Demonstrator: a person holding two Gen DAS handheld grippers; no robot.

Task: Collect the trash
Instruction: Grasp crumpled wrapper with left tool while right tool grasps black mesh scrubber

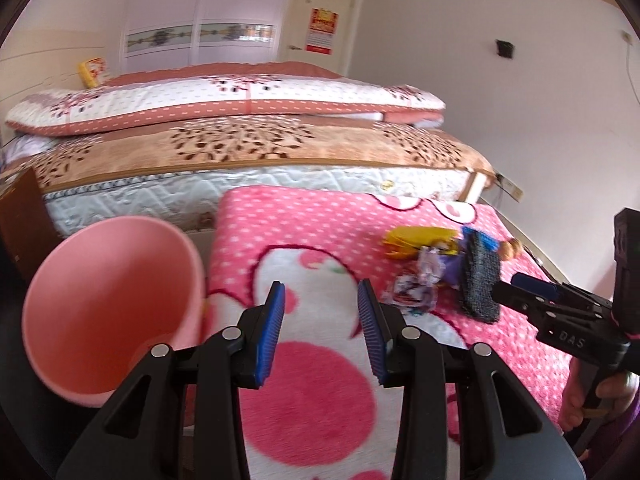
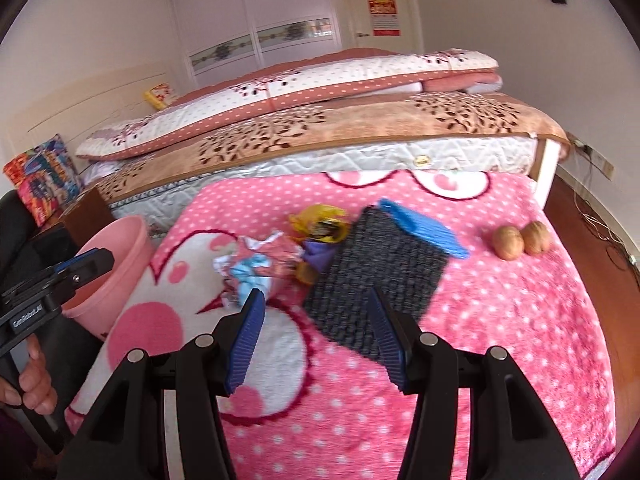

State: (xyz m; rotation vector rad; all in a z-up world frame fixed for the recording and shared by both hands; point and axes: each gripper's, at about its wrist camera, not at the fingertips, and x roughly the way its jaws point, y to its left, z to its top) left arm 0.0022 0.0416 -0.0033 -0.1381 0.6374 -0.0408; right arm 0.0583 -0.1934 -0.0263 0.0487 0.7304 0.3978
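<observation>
Pink polka-dot blanket (image 2: 500, 320) is covering the low surface that is standing against the side of the bed (image 2: 360, 152), and the bed is carrying a tan leaf-print blanket and a folded quilt. White wardrobe doors (image 2: 256, 32) are filling the far wall.

Trash is lying in 1 cluster near the middle of the pink blanket: a crumpled wrapper (image 2: 256, 268) in pale blue, white and pink, a yellow wrapper (image 2: 320, 220) behind it, and a purple scrap (image 2: 320, 252) between them. 2 walnuts (image 2: 520, 242) are sitting side by side, well apart from the cluster, toward the right edge.

A pink bin (image 1: 108, 316) is standing off the left edge of the blanket, tilted in the left wrist view, with its opening facing the camera.

Left gripper (image 1: 322, 332) is hovering over the white-and-pink pattern of the blanket, just right of the bin, with its jaws standing apart and nothing between them.

Right gripper (image 2: 316, 344) is hovering near the trash cluster, also with its jaws apart and holding nothing. A dark textured pad with a blue edge (image 2: 384, 276) is appearing beyond its right finger; whether it is lying on the blanket cannot be told. A hand (image 2: 34, 384) is gripping the left tool's handle.
</observation>
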